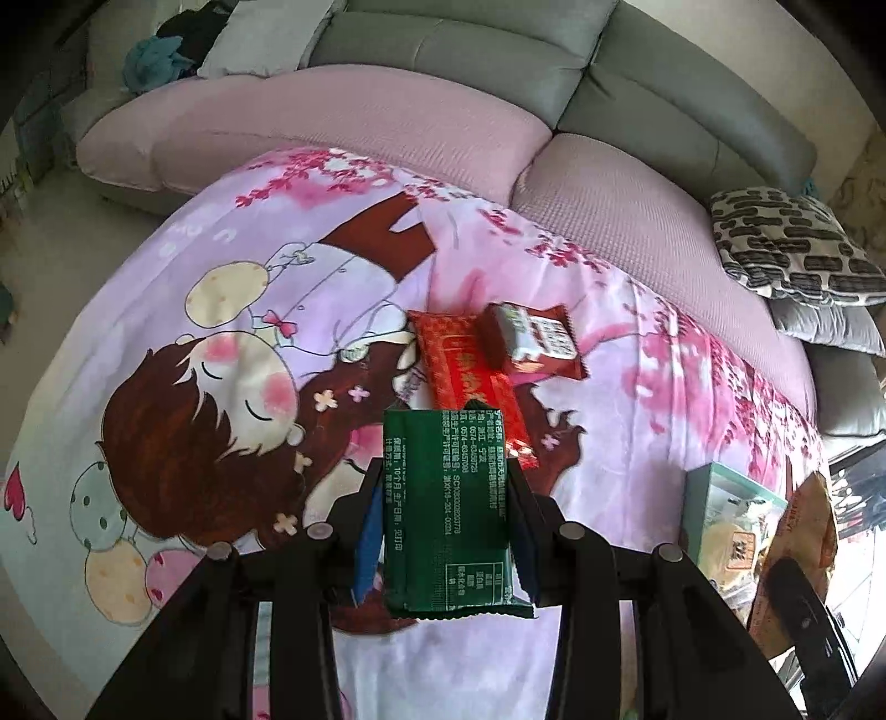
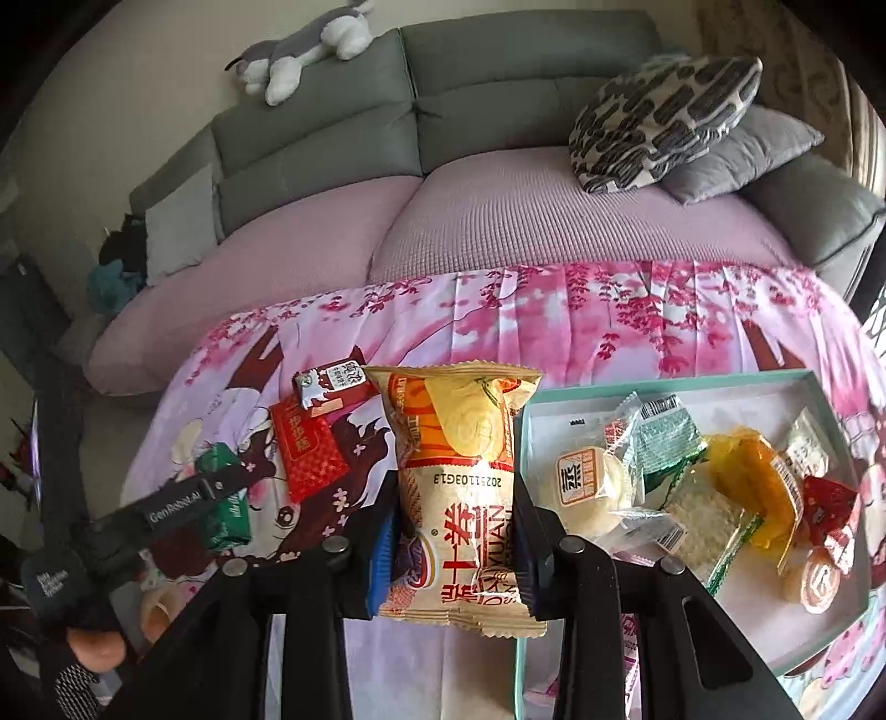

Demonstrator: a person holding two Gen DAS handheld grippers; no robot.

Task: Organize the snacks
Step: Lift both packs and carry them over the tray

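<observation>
My left gripper (image 1: 446, 498) is shut on a green snack packet (image 1: 451, 515) and holds it above the pink cartoon cloth (image 1: 221, 343). A red packet (image 1: 470, 382) and a brown packet (image 1: 534, 340) lie on the cloth just beyond it. My right gripper (image 2: 454, 531) is shut on a cream and orange pastry bag (image 2: 459, 476), just left of the mint-edged white box (image 2: 720, 387). The box holds several wrapped snacks. In the right wrist view the left gripper (image 2: 216, 498) with the green packet (image 2: 224, 512) is at the left, near the red packet (image 2: 310, 454) and brown packet (image 2: 332, 385).
A grey sofa (image 2: 498, 72) with pink seat covers (image 2: 554, 221) runs behind the cloth. Patterned and grey cushions (image 2: 664, 122) lie at its right end, a plush toy (image 2: 304, 50) on its back. The box (image 1: 731, 526) shows at the right of the left wrist view.
</observation>
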